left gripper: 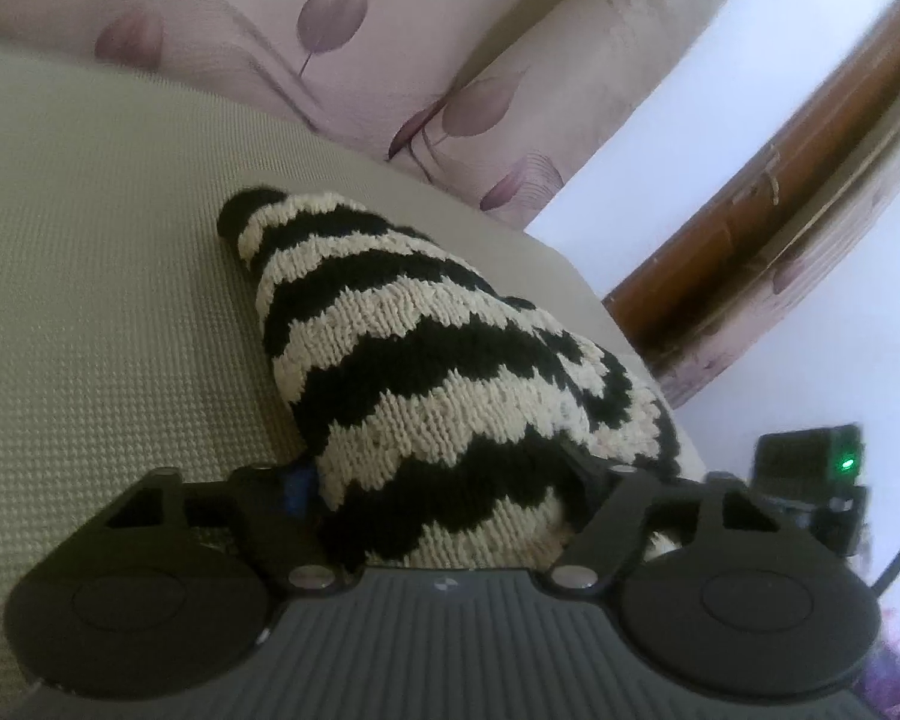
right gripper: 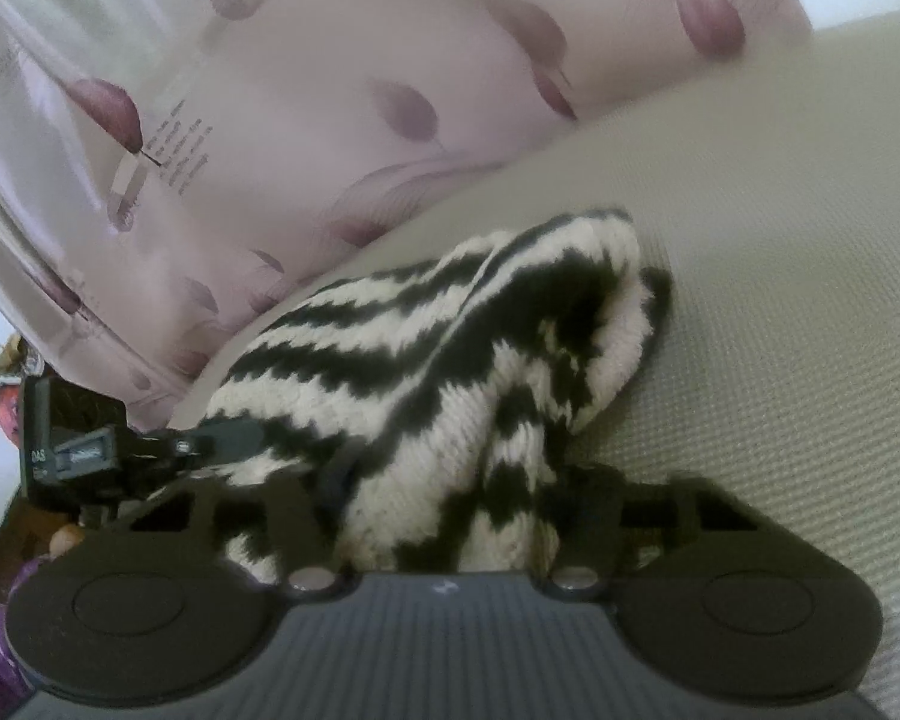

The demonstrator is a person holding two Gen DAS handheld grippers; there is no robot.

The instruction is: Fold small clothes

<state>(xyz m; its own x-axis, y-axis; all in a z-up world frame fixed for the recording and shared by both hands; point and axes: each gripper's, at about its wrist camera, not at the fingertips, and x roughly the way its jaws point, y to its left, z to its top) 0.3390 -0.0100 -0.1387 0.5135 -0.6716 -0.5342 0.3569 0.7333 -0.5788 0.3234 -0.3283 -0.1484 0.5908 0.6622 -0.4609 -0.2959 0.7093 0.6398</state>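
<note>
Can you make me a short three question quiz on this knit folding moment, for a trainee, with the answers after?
1. True or false: the left gripper and the right gripper both grip the striped knit garment.
2. What does the garment's far end rest on? A. beige textured cushion B. wooden floor C. metal tray
3. Fill in: the curtain shows purple ____.

Key: 1 true; 2 A; 3 leaves.
</note>
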